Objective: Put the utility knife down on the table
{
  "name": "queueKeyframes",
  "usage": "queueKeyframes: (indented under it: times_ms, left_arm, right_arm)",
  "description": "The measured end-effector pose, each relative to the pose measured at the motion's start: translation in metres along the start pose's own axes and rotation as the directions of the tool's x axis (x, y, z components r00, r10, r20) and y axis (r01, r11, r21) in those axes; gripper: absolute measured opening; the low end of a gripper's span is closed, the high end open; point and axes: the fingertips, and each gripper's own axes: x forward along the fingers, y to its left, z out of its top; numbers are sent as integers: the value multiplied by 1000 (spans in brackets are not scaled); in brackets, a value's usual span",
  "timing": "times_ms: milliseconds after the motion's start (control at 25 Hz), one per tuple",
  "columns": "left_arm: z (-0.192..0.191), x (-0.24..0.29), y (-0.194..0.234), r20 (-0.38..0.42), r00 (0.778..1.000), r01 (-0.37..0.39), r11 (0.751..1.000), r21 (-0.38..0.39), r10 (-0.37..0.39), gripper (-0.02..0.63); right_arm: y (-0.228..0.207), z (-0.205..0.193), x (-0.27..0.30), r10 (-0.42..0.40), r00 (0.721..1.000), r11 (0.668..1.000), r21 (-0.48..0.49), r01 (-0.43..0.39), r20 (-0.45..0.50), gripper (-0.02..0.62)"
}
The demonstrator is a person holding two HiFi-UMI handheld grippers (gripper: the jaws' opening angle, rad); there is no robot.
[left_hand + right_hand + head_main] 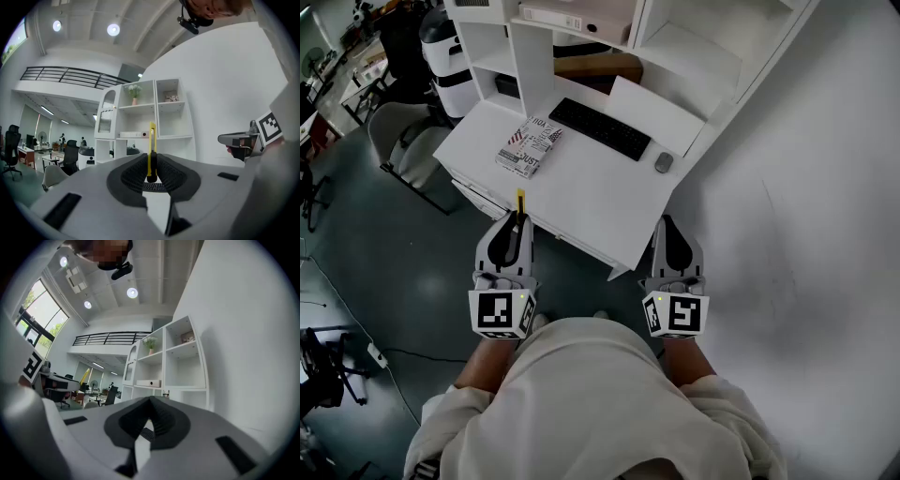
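- The left gripper (152,177) is clamped on the utility knife (152,147). The left gripper view shows both ribbed pads pressing on the knife's yellow body, which stands on edge and points forward past the tips.
- Only the head view places it: the left gripper (515,225) holds the utility knife (520,202) at the near left edge of the white surface (581,192), not lying on it.
- The right gripper (151,403) has its jaws together with nothing between them, as its own view shows; the head view puts the right gripper (667,225) beside the surface's near corner.
- Only the head view shows the keyboard (600,128), mouse (664,162) and book (530,146) farther back.
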Motion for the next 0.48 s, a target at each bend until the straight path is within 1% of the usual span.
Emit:
queueKeyframes:
  times_ms: [200, 480]
  left_arm:
    - [0, 3, -3, 1, 1000, -2, 1000, 1, 2, 61]
    - [-6, 6, -7, -12, 1000, -8, 1000, -5, 8, 61]
  right_arm:
    - [-2, 0, 1, 4, 1000, 1000, 0, -4, 0, 3]
    - [2, -1, 0, 37, 999, 999, 9, -37, 3, 3]
